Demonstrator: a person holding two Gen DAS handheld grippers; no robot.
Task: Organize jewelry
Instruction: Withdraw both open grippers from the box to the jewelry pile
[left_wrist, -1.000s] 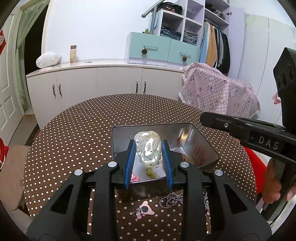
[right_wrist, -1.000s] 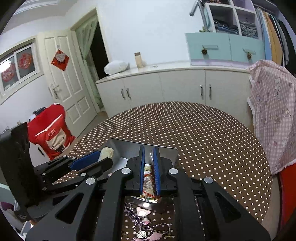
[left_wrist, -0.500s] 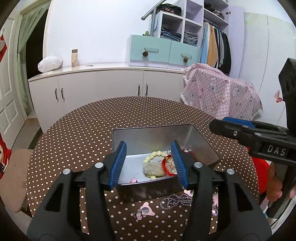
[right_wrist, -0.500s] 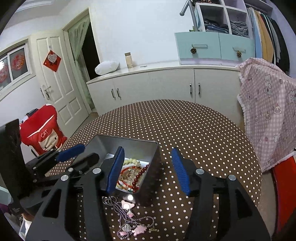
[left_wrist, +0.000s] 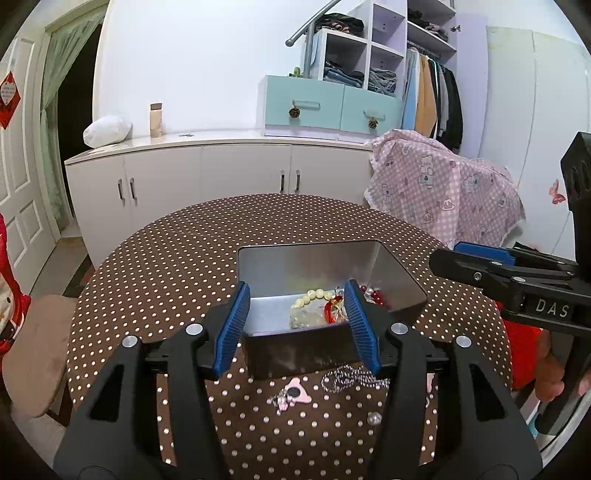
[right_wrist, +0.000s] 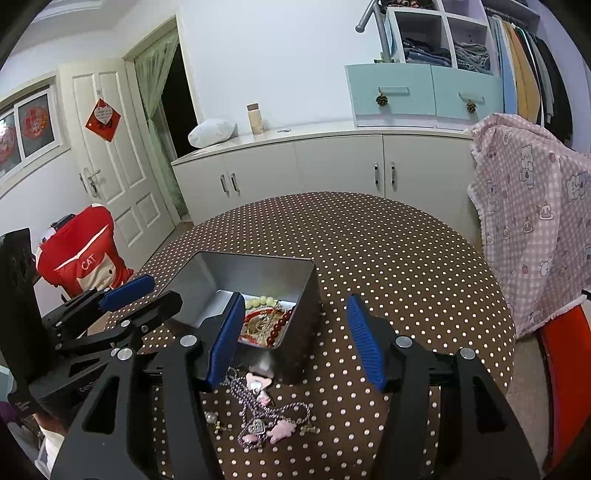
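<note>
An open metal tin (left_wrist: 314, 258) sits on the dotted table. In it lie a pale bead bracelet (left_wrist: 314, 294), a translucent carved piece (left_wrist: 306, 318) and red beads (right_wrist: 279, 326). My left gripper (left_wrist: 297, 295) straddles the tin's near wall; its jaws are opening and its pads press on nothing. My right gripper (right_wrist: 295, 301) hangs over the tin's near right corner, jaws opening, with no jewelry held between them. Loose pieces lie in front of the tin: a pink pendant (left_wrist: 294, 394), a silver chain (left_wrist: 347, 378), a heart pendant chain (right_wrist: 256, 424) and a pearl (left_wrist: 373, 418).
The round table (right_wrist: 388, 258) wears a brown cloth with white dots. A chair under a pink checked blanket (right_wrist: 535, 206) stands at the right, a red bag (right_wrist: 81, 254) at the left. White cabinets (left_wrist: 221, 173) run along the far wall.
The left gripper opened and the pale carved piece now lies in the tin. The right gripper went from shut to open and drew back slightly from the tin.
</note>
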